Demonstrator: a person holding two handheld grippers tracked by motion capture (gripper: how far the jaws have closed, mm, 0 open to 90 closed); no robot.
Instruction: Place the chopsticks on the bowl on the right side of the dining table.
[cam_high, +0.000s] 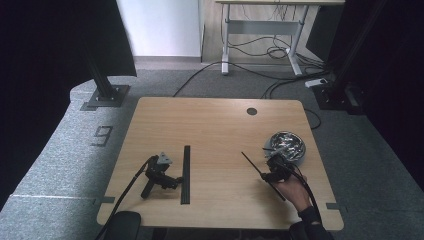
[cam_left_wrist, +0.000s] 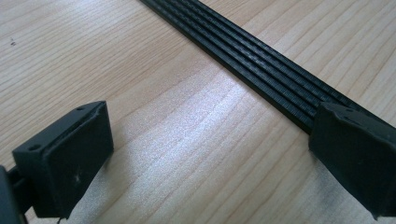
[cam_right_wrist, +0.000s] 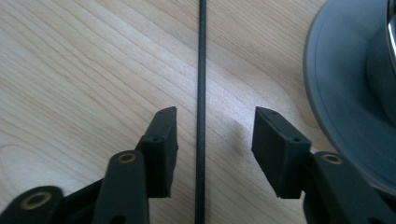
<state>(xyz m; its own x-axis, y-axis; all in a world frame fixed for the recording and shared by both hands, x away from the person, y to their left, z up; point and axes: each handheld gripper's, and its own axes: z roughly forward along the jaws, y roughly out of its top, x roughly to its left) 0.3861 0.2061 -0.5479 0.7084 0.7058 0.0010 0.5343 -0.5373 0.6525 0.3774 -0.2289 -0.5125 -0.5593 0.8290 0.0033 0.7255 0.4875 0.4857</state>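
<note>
Hand (cam_high: 294, 192) and dark sleeve come in at the lower right of the high view, holding the right gripper (cam_high: 272, 170) over the right half of the table (cam_high: 220, 125). In the right gripper view its jaws stand partly apart, with a thin black rod (cam_right_wrist: 201, 93) running straight up the middle of the frame between them; neither pad touches it, so nothing's pinched. From above, that rod (cam_high: 260, 172) lies slanted on the wood, from centre right down toward the hand.

Over at lower left, the left gripper (cam_high: 160, 175) lies on the tabletop with no hand on it, cable trailing off the near edge. Its jaws are wide open on bare wood in the left gripper view, and the ridged black strip (cam_left_wrist: 252, 60) runs diagonally past the right-hand jaw. From above, this strip (cam_high: 186, 175) sits just to the right of that gripper, running near to far.

Farther back on the right is a metal bowl (cam_high: 286, 145) on a grey plate (cam_right_wrist: 336, 93), just beyond the right gripper, with shiny bits inside that I can't make out.
</note>
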